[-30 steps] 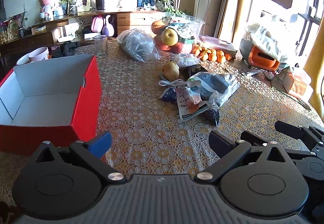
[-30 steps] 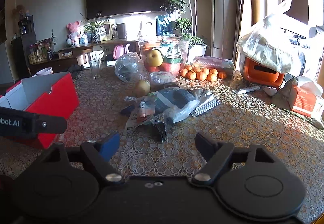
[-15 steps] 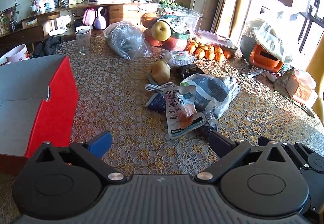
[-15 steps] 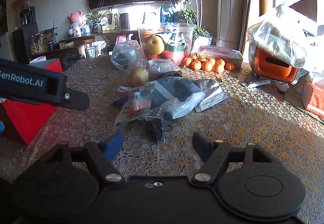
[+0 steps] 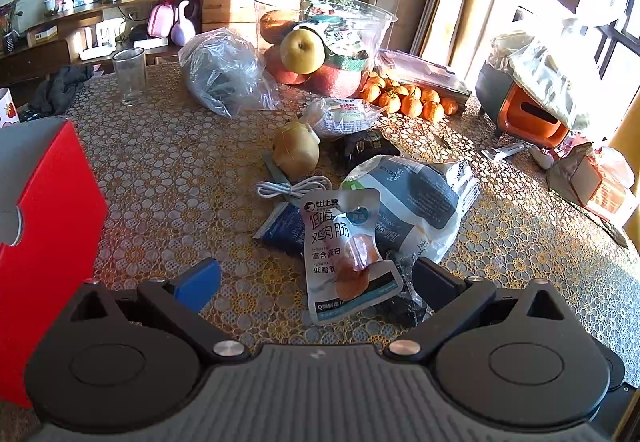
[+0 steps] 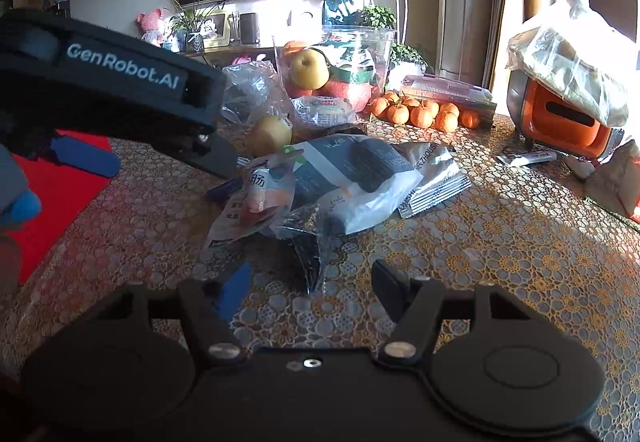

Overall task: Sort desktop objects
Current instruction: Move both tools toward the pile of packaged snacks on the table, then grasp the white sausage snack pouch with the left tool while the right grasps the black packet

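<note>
A pile of packets lies mid-table: a white sausage packet (image 5: 344, 254) (image 6: 256, 198), a grey-and-white bag (image 5: 412, 202) (image 6: 352, 170), a dark blue packet (image 5: 284, 226) and a crinkly dark packet (image 6: 308, 254). A pear (image 5: 296, 150) and a white cable (image 5: 292, 188) sit behind them. The red box (image 5: 48, 222) (image 6: 60, 194) stands at the left. My left gripper (image 5: 316, 282) is open just short of the sausage packet. In the right wrist view its black finger (image 6: 218, 158) reaches toward the pile. My right gripper (image 6: 310, 290) is closing on nothing; the dark packet lies just ahead.
A clear bowl (image 5: 376, 18) of fruit, tangerines (image 5: 404, 98), a filled plastic bag (image 5: 224, 74) and a glass (image 5: 130, 76) stand at the back. An orange appliance (image 5: 528, 114) under plastic and a tissue pack (image 5: 592, 182) sit at the right.
Both grippers came forward and down toward the pile. The left one swung right, away from the red box, and entered the right wrist view. The right jaws narrowed.
</note>
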Available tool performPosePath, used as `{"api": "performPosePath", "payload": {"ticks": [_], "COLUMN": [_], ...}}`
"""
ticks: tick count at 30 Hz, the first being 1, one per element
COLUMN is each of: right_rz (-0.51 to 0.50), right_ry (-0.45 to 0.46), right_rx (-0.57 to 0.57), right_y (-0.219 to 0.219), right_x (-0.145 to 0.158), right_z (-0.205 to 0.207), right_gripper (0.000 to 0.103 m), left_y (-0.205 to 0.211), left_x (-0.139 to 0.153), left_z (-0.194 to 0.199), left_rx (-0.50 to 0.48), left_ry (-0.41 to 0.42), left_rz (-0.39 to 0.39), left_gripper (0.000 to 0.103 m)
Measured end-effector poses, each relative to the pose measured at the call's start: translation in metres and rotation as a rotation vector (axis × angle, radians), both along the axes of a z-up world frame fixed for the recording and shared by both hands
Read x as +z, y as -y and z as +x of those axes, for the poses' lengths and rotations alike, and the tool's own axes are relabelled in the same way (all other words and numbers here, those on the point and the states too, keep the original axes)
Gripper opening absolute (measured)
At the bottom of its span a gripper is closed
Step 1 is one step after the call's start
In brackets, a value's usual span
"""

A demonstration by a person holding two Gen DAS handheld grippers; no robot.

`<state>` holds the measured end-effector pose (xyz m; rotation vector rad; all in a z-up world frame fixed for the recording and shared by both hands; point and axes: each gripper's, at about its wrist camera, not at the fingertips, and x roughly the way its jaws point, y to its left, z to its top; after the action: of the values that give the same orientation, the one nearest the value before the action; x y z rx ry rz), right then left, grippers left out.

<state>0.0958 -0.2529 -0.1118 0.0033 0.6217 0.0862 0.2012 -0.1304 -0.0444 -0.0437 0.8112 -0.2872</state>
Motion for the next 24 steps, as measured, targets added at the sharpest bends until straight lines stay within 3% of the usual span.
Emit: {"api": "performPosePath", "payload": {"ticks": [24], "right_rz": [0.023], "right_ry": [-0.031], "right_rx": [0.027], "right_y": [-0.005], "right_x": [-0.018], "right_z": [0.035], "right_gripper": [0.06], "left_y": [0.029], "left_x": [-0.048], "left_z": [0.057], "left_rx": [-0.033], "left_ry": [-0.077], "left_rz": [0.007], "left_gripper": [0.103]}}
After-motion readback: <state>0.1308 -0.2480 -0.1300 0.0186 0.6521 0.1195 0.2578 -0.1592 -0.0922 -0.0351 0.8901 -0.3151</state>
